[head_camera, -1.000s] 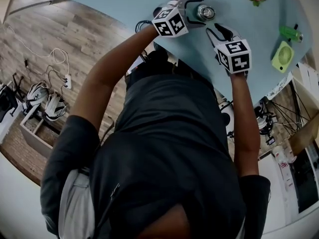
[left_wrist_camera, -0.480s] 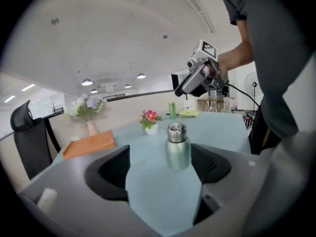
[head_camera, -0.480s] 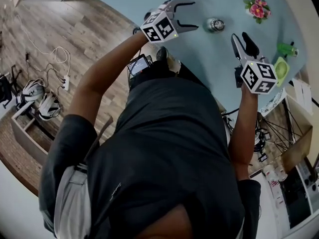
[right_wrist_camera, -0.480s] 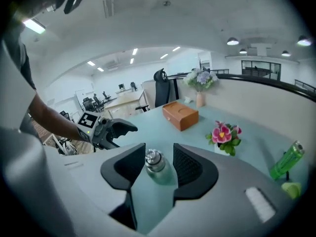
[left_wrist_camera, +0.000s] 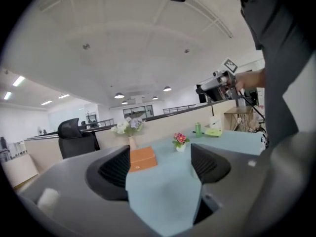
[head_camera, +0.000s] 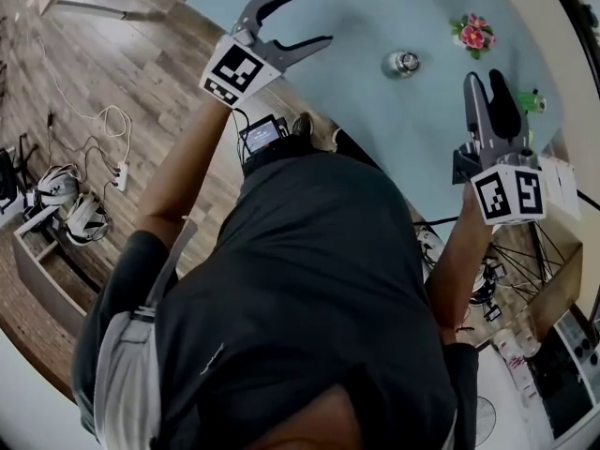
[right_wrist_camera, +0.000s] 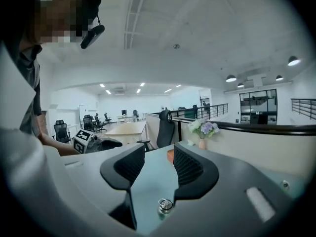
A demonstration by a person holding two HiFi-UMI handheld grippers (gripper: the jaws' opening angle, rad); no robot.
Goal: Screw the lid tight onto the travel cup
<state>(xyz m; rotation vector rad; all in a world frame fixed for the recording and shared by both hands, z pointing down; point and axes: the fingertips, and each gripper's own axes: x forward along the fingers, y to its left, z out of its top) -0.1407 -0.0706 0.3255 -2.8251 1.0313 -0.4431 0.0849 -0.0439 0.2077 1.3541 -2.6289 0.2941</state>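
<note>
Over on the left, the left claw point(head_camera: 309, 15) hangs up off the desk point(head_camera: 375, 129), jaws spread wide with nothing but air between them. It points across the desk rather than down at anything.

In the middle, the travel cup point(head_camera: 401, 63) stands alone on the pale blue desk between the two claws. It is upright, its long axis straight up, and nothing touches it. From above it shows as a small, shiny, round metal thing with its lid point(head_camera: 406, 61) on top. Whether that lid is tight, I can't tell from here.

On the right, the right claw point(head_camera: 487, 76) has jaws that have just been opening. They now stand partly apart and empty, and the cup sits low and ahead, below the gap. Neither claw looks clearly nearer, and either would have to drop down to reach the cup.
</note>
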